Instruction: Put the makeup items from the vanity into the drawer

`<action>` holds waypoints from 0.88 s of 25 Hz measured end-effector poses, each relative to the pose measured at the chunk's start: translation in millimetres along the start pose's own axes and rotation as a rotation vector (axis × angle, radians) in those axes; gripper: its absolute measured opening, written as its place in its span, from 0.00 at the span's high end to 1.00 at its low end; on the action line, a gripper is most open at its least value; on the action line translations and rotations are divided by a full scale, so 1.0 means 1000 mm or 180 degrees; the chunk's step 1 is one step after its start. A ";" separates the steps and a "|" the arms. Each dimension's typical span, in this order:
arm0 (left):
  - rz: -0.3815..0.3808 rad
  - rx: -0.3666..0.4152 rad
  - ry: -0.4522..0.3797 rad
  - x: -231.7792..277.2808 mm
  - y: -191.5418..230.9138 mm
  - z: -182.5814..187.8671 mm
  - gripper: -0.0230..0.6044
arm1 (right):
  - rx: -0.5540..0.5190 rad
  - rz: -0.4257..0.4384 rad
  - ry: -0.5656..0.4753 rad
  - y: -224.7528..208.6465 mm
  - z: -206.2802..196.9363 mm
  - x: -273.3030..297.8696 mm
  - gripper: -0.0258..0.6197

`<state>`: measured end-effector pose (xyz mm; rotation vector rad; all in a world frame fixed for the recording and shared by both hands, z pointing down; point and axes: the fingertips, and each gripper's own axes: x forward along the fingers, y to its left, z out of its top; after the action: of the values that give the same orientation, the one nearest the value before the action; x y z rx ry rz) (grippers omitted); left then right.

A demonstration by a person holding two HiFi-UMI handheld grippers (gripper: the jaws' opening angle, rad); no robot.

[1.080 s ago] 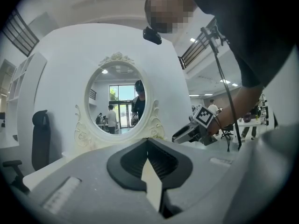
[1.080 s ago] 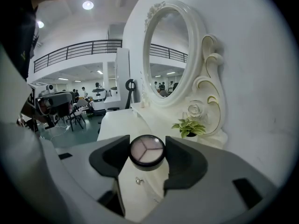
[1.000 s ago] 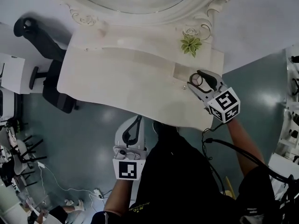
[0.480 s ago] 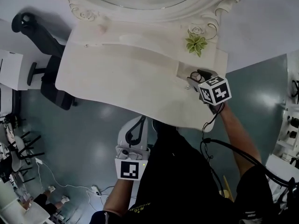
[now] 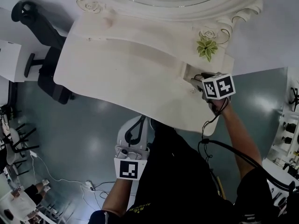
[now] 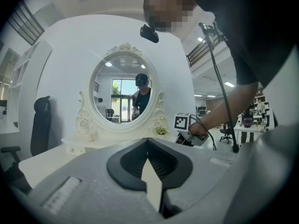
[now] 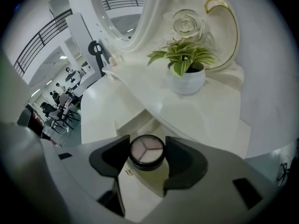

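A round black compact (image 7: 147, 151) with three pale pink pans sits between the pads of my right gripper (image 7: 147, 143), which is shut on it. The gripper (image 5: 200, 79) hovers over the open drawer (image 5: 187, 71) at the right end of the cream vanity (image 5: 117, 69). In the right gripper view the drawer's pale recess (image 7: 136, 123) lies just beyond the compact. My left gripper (image 5: 135, 128) hangs low in front of the vanity, beside the person's body, its jaws (image 6: 147, 140) together with nothing in them.
A small potted plant (image 5: 206, 48) stands on the back ledge just behind the drawer, under the ornate oval mirror frame (image 5: 163, 10). A black office chair (image 5: 44, 41) is at the vanity's left. Cables trail on the grey floor (image 5: 84, 143).
My right gripper has carried the compact back and to the right, from the vanity's front corner to over the open drawer. The left gripper has stayed put.
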<state>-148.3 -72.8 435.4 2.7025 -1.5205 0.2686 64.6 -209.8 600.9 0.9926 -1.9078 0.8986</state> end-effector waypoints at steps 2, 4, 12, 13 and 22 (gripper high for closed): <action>-0.0008 -0.0021 0.0017 0.002 0.003 -0.002 0.93 | 0.0145 0.0042 0.0060 0.001 0.000 0.003 0.59; -0.0018 -0.0042 0.0034 0.005 0.004 -0.004 0.93 | 0.0273 0.0077 0.0138 -0.001 -0.002 0.007 0.59; -0.0042 -0.0169 0.0020 0.013 0.009 -0.007 0.93 | 0.0432 -0.0179 0.0725 -0.010 -0.016 0.027 0.59; -0.0044 -0.0180 0.0014 0.013 0.010 -0.006 0.93 | 0.0453 -0.0242 0.0827 -0.011 -0.018 0.030 0.59; -0.0060 -0.0280 -0.0101 0.010 0.013 0.002 0.93 | 0.0823 -0.0638 0.1606 -0.023 -0.041 0.047 0.59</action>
<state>-154.0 -88.1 434.0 2.6641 -1.4770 0.1554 79.6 -199.6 664.9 0.9715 -1.2709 1.1662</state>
